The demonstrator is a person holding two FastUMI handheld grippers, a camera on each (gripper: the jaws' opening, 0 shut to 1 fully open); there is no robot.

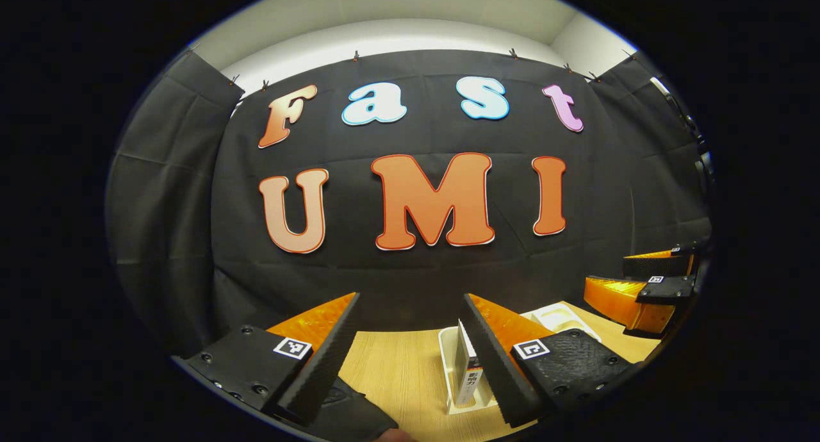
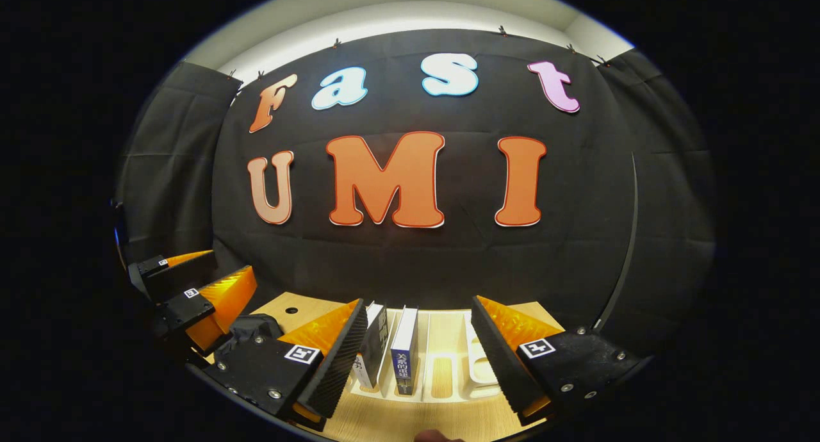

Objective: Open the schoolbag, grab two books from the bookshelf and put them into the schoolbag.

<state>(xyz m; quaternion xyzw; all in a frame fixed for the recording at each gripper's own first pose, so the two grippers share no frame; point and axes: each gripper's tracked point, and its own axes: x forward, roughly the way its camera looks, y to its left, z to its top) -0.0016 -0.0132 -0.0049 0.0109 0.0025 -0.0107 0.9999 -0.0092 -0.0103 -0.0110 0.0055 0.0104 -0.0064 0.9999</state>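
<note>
On the wooden counter (image 2: 448, 423) a white bookshelf (image 2: 442, 355) held two upright books (image 2: 405, 349), just ahead of the right tongs (image 2: 419, 355), which stood open and empty above them. The left tongs (image 1: 410, 359) were open too, holding nothing, with the dark schoolbag (image 1: 349, 410) below them, left of the bookshelf.

From my station I saw black cloth (image 1: 410, 275) draped across the back and both sides of the booth, clipped along its top edge. Above it ran a pale wall (image 2: 397, 19), brightly lit. A light wooden tabletop (image 1: 400, 371) lay below.
</note>
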